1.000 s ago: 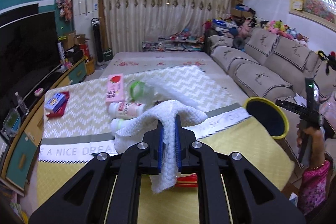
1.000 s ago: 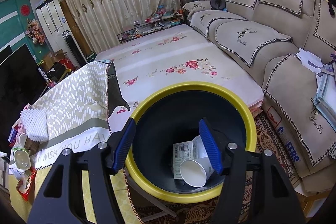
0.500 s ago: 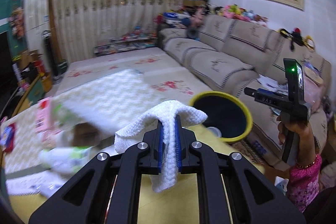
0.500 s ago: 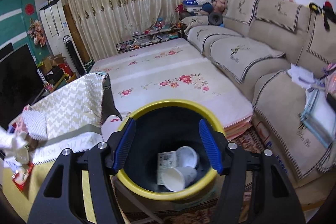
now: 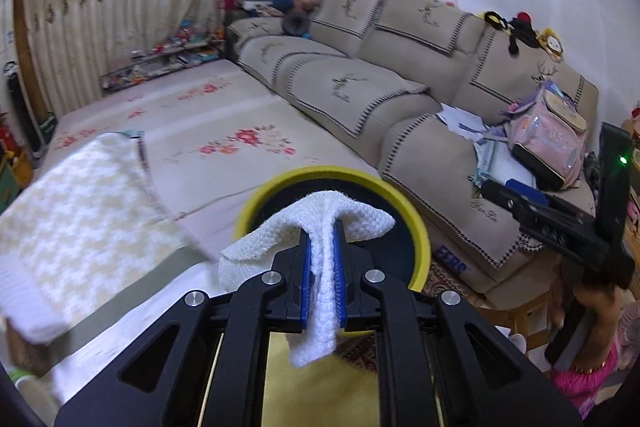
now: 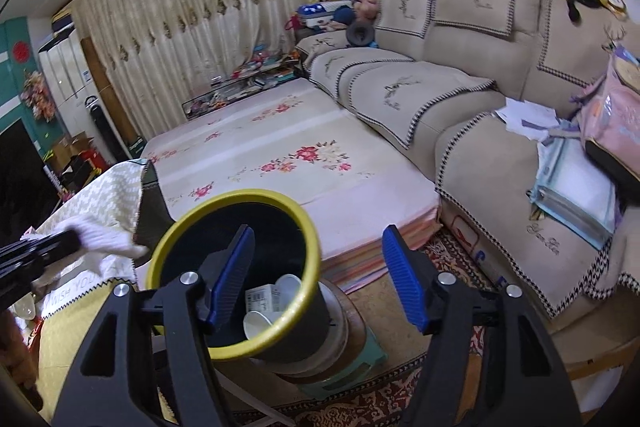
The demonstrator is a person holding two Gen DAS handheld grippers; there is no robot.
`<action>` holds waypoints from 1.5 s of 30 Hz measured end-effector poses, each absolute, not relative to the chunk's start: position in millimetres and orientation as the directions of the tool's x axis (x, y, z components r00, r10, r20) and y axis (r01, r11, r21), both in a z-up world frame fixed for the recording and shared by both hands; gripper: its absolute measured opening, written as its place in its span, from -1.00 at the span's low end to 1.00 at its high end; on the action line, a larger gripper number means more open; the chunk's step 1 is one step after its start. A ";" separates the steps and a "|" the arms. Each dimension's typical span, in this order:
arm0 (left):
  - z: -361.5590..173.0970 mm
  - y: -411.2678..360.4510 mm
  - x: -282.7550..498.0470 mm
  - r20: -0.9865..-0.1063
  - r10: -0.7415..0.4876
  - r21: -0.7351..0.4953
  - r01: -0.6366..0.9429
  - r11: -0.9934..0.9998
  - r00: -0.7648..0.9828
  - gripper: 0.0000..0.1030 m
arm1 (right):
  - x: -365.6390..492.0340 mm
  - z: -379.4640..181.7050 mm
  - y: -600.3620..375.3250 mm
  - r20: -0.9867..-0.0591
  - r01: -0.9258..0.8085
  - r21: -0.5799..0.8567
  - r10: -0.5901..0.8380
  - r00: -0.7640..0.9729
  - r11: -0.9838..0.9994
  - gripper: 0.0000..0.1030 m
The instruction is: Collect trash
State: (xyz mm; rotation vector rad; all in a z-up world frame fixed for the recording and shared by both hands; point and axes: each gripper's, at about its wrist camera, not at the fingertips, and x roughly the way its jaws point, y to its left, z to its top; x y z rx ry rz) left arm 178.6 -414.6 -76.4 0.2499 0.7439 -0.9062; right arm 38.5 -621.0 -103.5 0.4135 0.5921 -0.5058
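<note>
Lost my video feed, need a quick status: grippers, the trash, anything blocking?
Left gripper jaws shut on white knitted cloth. Right gripper jaws opening, nothing between them. Yellow-rimmed black bin just ahead, cups inside. Nothing blocking.

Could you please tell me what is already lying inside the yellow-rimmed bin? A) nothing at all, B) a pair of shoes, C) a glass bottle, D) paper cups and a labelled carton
D: the right wrist view looks down into the bin and shows white paper cups beside a carton with a printed label at its bottom.
</note>
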 end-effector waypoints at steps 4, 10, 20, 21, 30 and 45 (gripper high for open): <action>-93.1 -456.8 185.8 -0.696 -0.619 -0.100 0.805 0.585 0.364 -0.73 | 34.7 -110.0 -630.6 -0.626 0.572 0.230 -0.330 0.706 0.787 0.24; -119.1 -482.2 196.8 -0.716 -0.567 -0.059 0.775 0.630 0.406 0.57 | 35.5 -116.3 -631.8 -0.634 0.569 0.237 -0.318 0.705 0.788 0.26; -80.4 -403.1 173.6 -0.659 -0.582 -0.087 0.721 0.688 0.476 0.70 | 50.5 -116.9 -611.9 -0.639 0.524 0.234 -0.277 0.718 0.819 0.26; -73.7 -388.5 167.9 -0.649 -0.583 -0.090 0.712 0.696 0.488 0.72 | 53.2 -116.0 -607.6 -0.638 0.513 0.234 -0.268 0.722 0.826 0.26; -34.8 -233.4 126.5 -0.582 -0.455 -0.034 0.538 0.842 0.674 0.76 | 98.4 -107.0 -527.7 -0.617 0.288 0.280 -0.058 0.785 0.916 0.26; -64.3 -22.2 129.4 -0.596 -0.103 -0.014 0.118 0.993 0.797 0.81 | 158.5 -88.9 -287.7 -0.593 -0.223 0.217 0.310 0.743 0.950 0.38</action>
